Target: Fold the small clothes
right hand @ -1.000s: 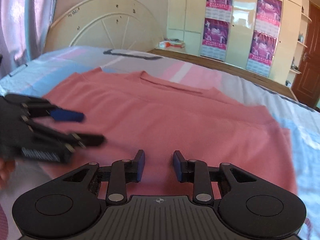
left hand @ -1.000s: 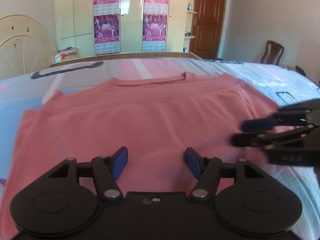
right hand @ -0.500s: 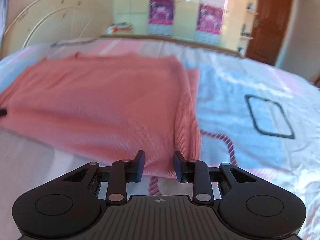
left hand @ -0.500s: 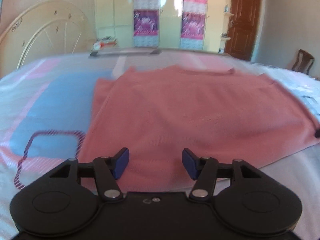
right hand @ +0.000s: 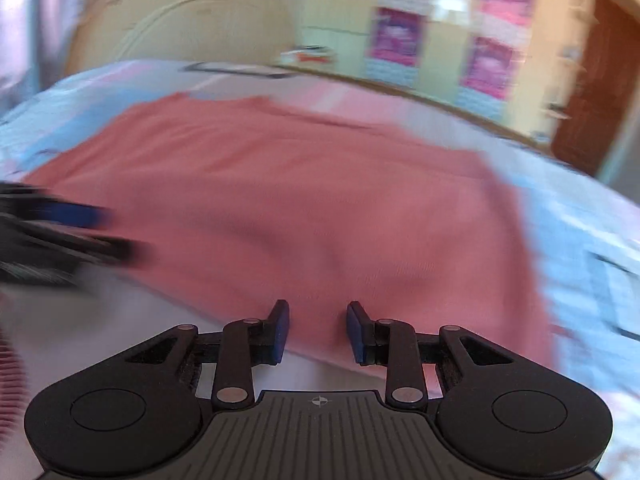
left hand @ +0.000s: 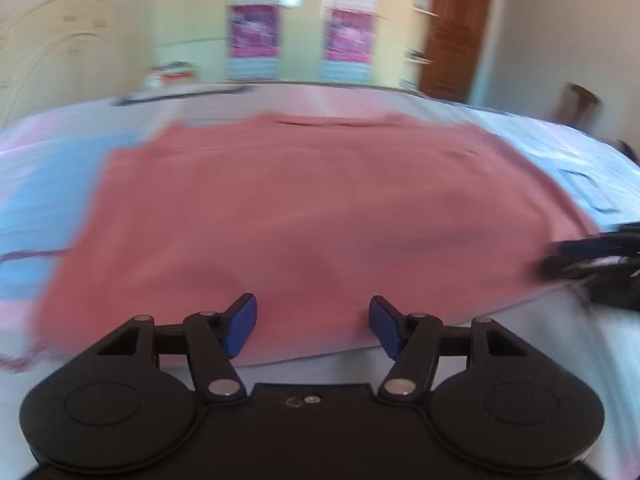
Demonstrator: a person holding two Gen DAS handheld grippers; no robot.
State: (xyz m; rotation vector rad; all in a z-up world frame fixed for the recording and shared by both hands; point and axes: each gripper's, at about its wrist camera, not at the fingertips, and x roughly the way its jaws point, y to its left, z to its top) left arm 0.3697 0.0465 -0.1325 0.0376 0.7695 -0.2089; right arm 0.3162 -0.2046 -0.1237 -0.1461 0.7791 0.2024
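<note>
A pink shirt (left hand: 320, 208) lies flat on the bed, collar at the far side, and fills the middle of both blurred views (right hand: 300, 200). My left gripper (left hand: 312, 312) hovers at the shirt's near hem; its jaws are opening, with only the cloth's surface seen behind the gap and nothing pinched. My right gripper (right hand: 318, 316) stands open with a narrower gap over the near hem, close to the shirt's right side. Each gripper shows as a dark blur in the other's view: the right gripper (left hand: 580, 256) at the right edge, the left gripper (right hand: 80, 232) at the left edge.
The bed sheet (left hand: 48, 168) is pale blue, pink and white with dark outlined shapes. A cream headboard (right hand: 180, 28) stands at the far left. Wardrobe doors with purple posters (left hand: 256, 32), a brown door (left hand: 452, 28) and a chair (left hand: 576, 104) lie beyond the bed.
Half a second ago each gripper faced one side edge of the shirt. Both have swung back toward the middle of the near hem, and each shows again in the other's view.
</note>
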